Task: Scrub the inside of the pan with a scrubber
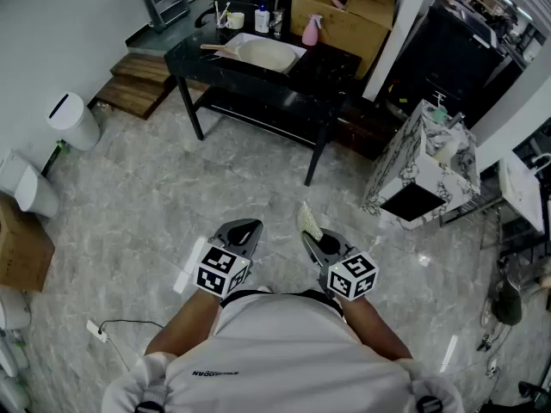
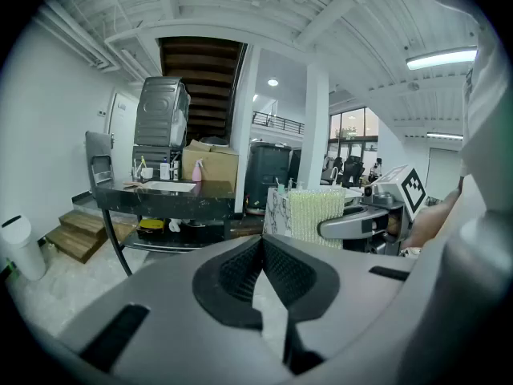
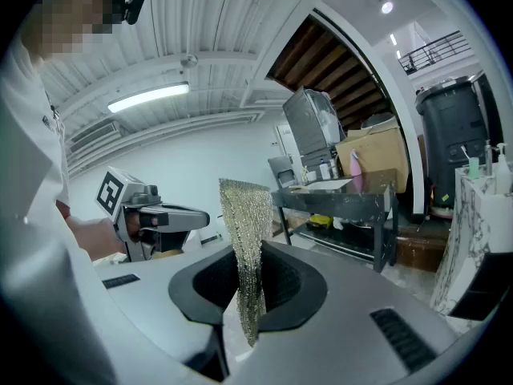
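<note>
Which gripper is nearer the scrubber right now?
Right. The right gripper has the scrubber clamped between its fingers; the left gripper, shut and empty, sits apart to the scrubber's left.

Your head view is evenly bright and sharp, with glare streaks on the floor toward 4 o'clock. Both gripper views bend into black corners; a strip light glows at 2 o'clock, and the left tool looks slightly soft, perhaps.

One pan, one scrubber (two grippers)
</note>
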